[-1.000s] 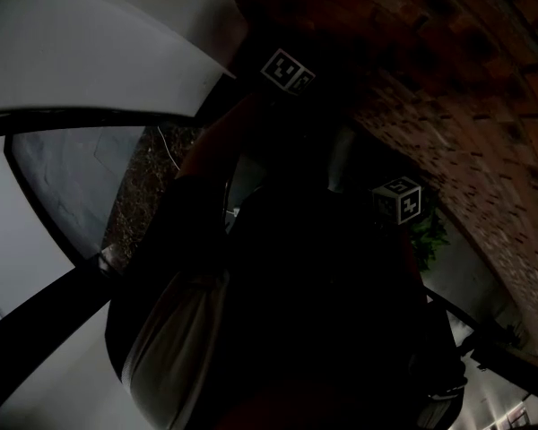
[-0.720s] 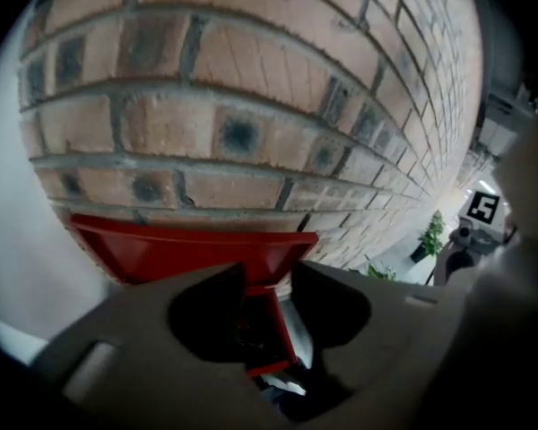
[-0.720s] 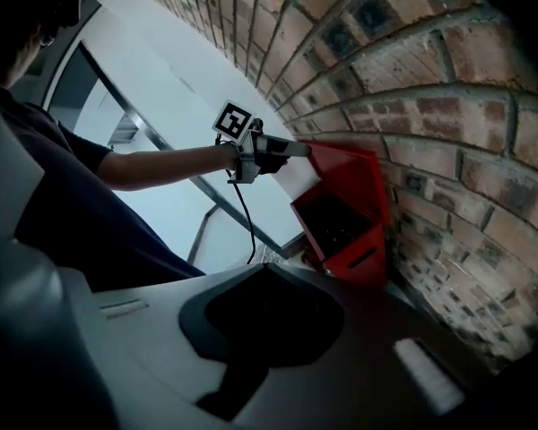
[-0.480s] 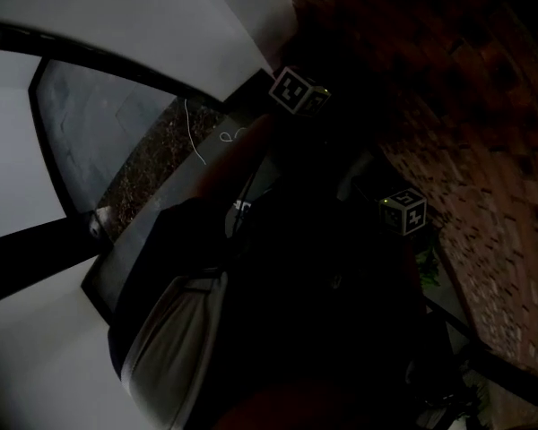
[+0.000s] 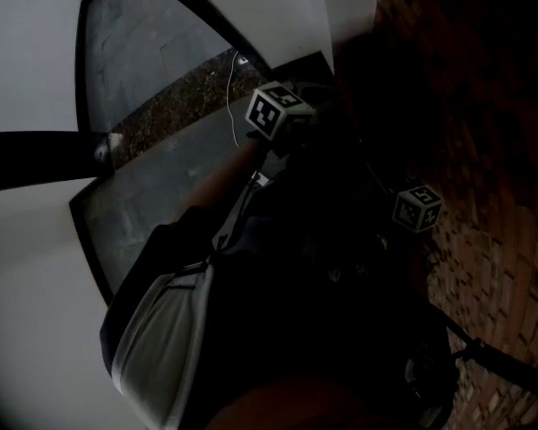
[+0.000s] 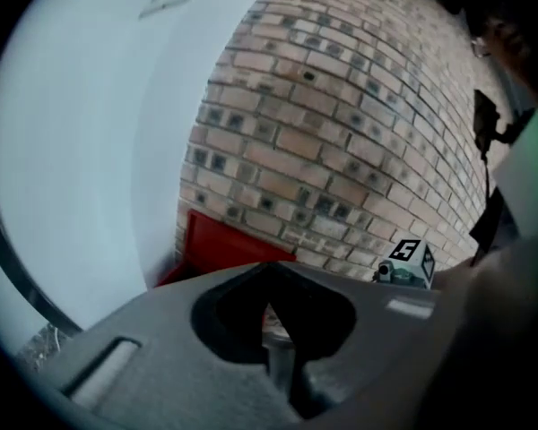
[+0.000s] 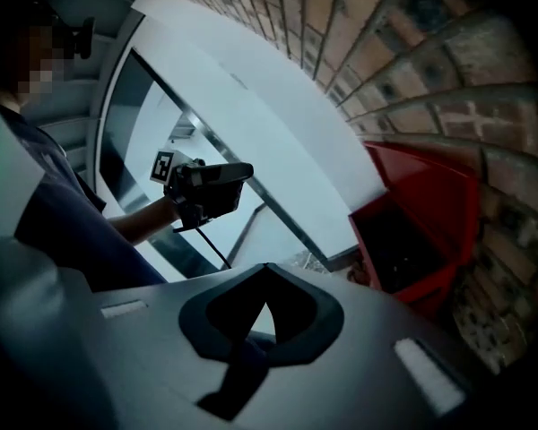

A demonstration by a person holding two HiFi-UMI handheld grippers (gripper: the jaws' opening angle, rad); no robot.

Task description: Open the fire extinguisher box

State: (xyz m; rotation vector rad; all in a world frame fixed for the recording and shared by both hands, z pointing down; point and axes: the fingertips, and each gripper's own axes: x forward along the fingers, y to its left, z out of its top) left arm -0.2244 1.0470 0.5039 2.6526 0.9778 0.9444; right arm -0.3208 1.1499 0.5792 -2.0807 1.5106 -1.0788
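Observation:
The red fire extinguisher box [image 7: 419, 227] hangs on a brick wall [image 7: 448, 70], and its front shows a dark inside. It also appears as a red box [image 6: 222, 245] low on the brick wall in the left gripper view. My left gripper [image 6: 273, 319] is shut with nothing between its jaws and stands away from the box. The right gripper [image 7: 264, 316] has its jaws together and empty, a short way from the box. The head view is very dark. It shows only the left marker cube [image 5: 273, 110] and the right marker cube [image 5: 419, 207].
A white wall [image 6: 81, 150] meets the brick wall beside the box. A dark-framed glass pane [image 5: 152, 70] and a speckled floor strip [image 5: 175, 106] lie at the left. The person's dark torso [image 5: 287, 312] fills the head view's middle. Brick wall [image 5: 484, 150] rises on the right.
The head view has swung, so the glass pane now sits higher and the brick wall has moved to the right edge. Both marker cubes have shifted only slightly.

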